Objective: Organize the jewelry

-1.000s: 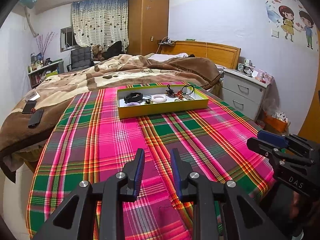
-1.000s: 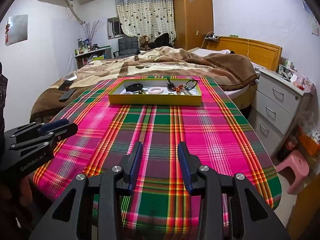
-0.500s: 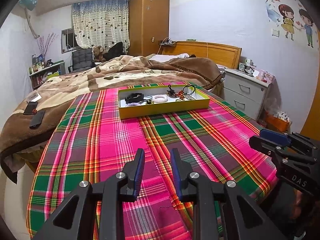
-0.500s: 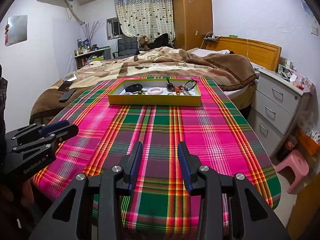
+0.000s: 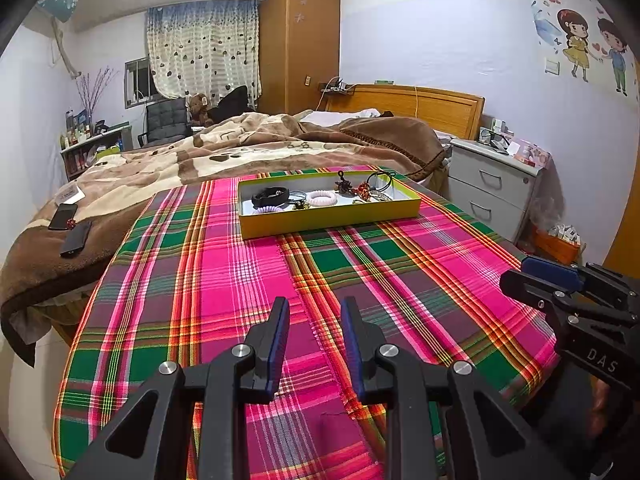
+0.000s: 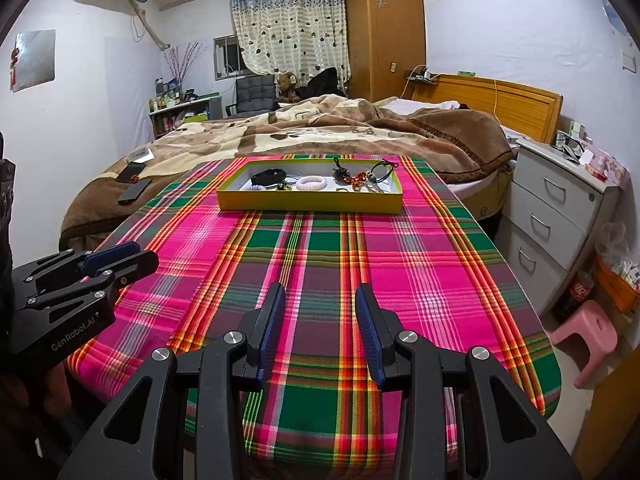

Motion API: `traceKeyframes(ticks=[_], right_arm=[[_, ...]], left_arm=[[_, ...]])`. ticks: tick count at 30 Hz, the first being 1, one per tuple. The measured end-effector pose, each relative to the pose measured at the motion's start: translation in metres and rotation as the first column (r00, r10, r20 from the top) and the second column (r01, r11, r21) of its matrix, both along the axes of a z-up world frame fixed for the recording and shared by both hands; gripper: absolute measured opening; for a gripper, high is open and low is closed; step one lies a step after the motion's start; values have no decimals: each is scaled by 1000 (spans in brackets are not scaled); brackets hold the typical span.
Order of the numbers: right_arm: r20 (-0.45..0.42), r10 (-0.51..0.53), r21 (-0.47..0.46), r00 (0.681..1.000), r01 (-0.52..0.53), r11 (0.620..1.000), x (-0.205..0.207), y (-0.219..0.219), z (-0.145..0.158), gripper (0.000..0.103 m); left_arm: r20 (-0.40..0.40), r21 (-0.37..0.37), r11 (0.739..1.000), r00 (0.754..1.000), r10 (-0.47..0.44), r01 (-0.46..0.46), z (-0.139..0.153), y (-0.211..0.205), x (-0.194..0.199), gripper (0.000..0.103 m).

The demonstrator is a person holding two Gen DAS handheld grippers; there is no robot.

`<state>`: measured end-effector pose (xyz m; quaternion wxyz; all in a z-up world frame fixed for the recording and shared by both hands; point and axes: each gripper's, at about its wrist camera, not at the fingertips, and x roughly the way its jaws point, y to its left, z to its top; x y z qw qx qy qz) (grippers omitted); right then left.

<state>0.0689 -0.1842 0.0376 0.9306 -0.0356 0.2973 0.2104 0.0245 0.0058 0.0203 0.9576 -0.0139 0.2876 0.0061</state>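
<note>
A yellow tray (image 5: pixel 328 220) (image 6: pixel 308 203) stands at the far end of the plaid-covered table (image 5: pixel 240 280) (image 6: pixel 420 264). It holds several pieces: a black band (image 5: pixel 270 197), a white bracelet (image 5: pixel 321 198) (image 6: pixel 311 182), a lilac coil tie (image 5: pixel 266 210), red-brown beads (image 5: pixel 362 191) and a black cord (image 5: pixel 380 180). My left gripper (image 5: pixel 314 306) is open and empty over the near end of the table. My right gripper (image 6: pixel 320 294) is open and empty too, also near the front edge. Each gripper shows at the side of the other's view.
A bed with a brown blanket (image 5: pixel 240 148) lies behind the table, with two phones (image 5: pixel 70 226) on it. A white nightstand (image 6: pixel 560 208) and a pink stool (image 6: pixel 588 336) stand to the right. A wardrobe (image 5: pixel 300 48) stands at the back.
Both views have shifted slightly; the tray sits a little lower in each frame. Both grippers stay open and empty.
</note>
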Motion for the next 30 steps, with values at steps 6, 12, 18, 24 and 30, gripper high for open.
traceKeyframes(ticks=[6, 12, 18, 24, 30], right_arm=[[-3, 0, -1, 1000, 0, 1000, 0, 0, 0, 37], [-5, 1, -2, 1000, -1, 1000, 0, 1, 0, 37], [-5, 0, -2, 1000, 0, 1000, 0, 1, 0, 37], [-5, 1, -2, 1000, -1, 1000, 0, 1, 0, 37], [-6, 1, -1, 1000, -1, 1000, 0, 1, 0, 37]], left_arm=[[6, 8, 1000, 1000, 2, -2, -1, -2, -1, 26], [9, 8, 1000, 1000, 2, -2, -1, -2, -1, 26], [11, 9, 1000, 1000, 3, -3, 0, -3, -2, 26], [16, 9, 1000, 1000, 1, -1, 1, -3, -2, 26], [16, 2, 1000, 1000, 2, -2, 1, -1, -3, 26]])
